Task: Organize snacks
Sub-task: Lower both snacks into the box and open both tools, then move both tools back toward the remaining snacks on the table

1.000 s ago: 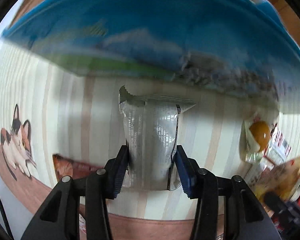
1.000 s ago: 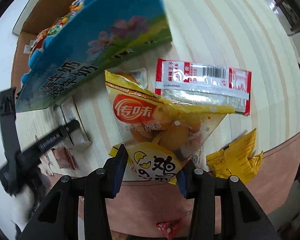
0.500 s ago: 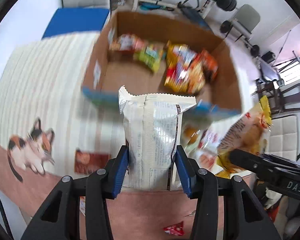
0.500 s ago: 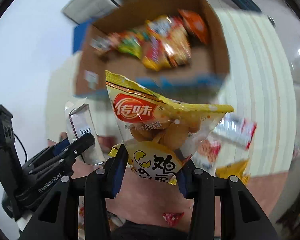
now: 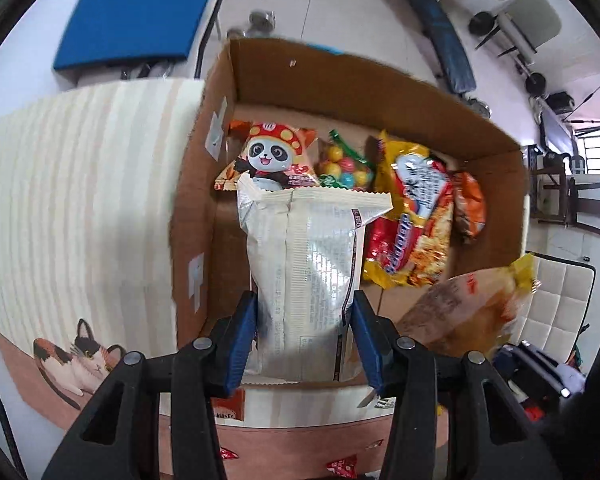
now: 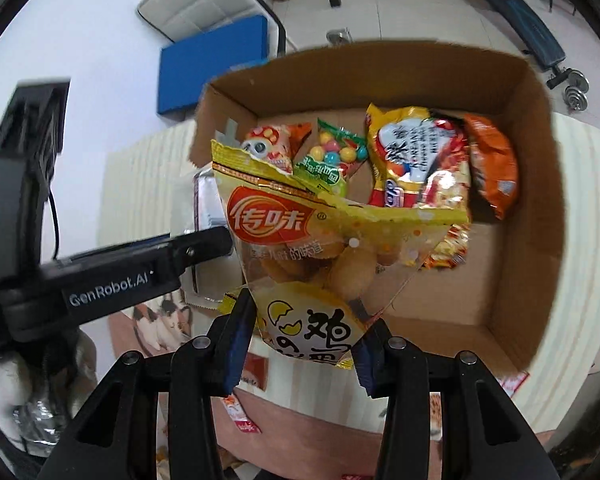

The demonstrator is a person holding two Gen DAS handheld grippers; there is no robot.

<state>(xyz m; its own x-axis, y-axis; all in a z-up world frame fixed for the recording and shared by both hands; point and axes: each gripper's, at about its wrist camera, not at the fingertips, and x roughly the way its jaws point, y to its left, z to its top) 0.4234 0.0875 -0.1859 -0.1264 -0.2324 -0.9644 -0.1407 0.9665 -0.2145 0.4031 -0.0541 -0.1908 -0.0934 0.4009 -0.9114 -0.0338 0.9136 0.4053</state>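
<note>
Striped tablecloth [image 5: 80, 200] under an open cardboard box [image 5: 380, 84] holding snack bags. My left gripper [image 5: 306, 344] pinches a silver-white snack packet [image 5: 306, 264] (upright, over the box's near wall); my right gripper [image 6: 304, 344] clamps a yellow egg-snack bag [image 6: 300, 240] above the box.

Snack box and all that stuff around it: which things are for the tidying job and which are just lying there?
For the job: cardboard box, white packet in left gripper, yellow bag in right gripper.
Just lying about: blue cushion, dumbbells.
</note>
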